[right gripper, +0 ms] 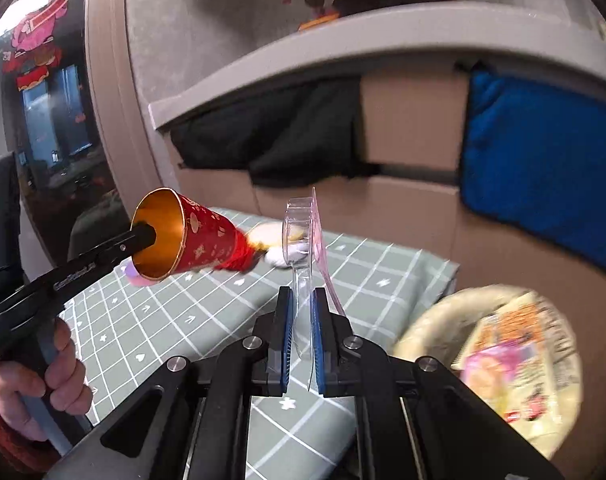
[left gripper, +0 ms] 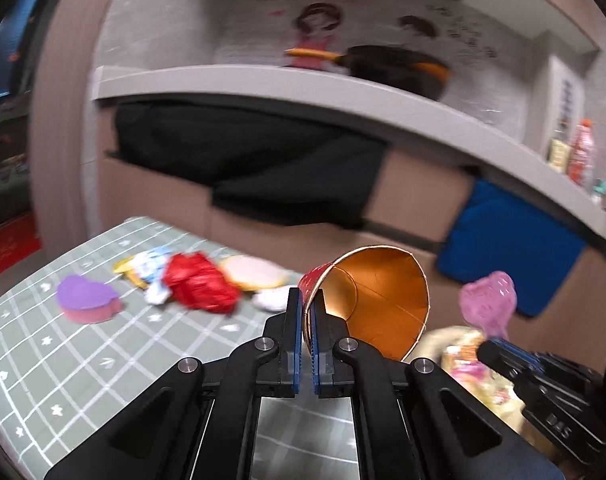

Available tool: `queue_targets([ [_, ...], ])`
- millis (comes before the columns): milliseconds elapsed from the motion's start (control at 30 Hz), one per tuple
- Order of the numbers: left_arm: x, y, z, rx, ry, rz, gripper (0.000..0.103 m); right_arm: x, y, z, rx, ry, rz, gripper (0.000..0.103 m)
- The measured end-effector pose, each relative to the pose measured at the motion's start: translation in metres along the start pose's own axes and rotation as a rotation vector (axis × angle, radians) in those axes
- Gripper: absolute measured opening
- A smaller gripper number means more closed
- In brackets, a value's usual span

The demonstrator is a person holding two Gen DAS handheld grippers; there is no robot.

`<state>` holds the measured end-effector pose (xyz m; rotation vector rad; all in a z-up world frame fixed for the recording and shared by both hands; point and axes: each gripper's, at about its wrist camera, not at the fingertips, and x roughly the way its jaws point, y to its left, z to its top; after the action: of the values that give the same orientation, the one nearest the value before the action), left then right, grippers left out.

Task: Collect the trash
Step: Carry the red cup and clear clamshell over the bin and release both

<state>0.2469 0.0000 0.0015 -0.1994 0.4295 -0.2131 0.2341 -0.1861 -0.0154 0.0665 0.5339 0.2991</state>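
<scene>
Left gripper (left gripper: 306, 312) pinches red cup's (left gripper: 377, 300) rim, seemingly above tablecloth (left gripper: 83, 360).

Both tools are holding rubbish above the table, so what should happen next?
Probably carry the clear plastic pack, clamped in the right tool, over the pale bin to its right and drop it; the left tool with its paper cup can follow.

cup (left gripper: 383, 292): paper, shiny gold inside
pack (right gripper: 303, 236): clear glossy plastic
tablecloth (left gripper: 83, 360): matt checked cloth
</scene>
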Motion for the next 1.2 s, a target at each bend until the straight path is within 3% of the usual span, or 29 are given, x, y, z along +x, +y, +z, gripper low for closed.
queue_targets([
  [300, -0.005, -0.089, -0.003, 0.087, 0.019, -0.202, 0.003, -0.077, -0.043, 0.009, 0.01, -0.098, -0.149, 0.008],
  [500, 0.021, -0.126, -0.019, 0.113, 0.105, -0.26, 0.003, -0.101, -0.079, 0.003, 0.057, -0.11, -0.207, 0.008],
  [733, 0.065, -0.148, -0.043, 0.144, 0.189, -0.282, 0.003, -0.087, -0.117, -0.013, 0.122, -0.08, -0.229, 0.008],
  [1200, 0.128, -0.164, -0.073, 0.143, 0.333, -0.343, 0.007, -0.019, -0.18, -0.05, 0.292, 0.049, -0.176, 0.009],
])
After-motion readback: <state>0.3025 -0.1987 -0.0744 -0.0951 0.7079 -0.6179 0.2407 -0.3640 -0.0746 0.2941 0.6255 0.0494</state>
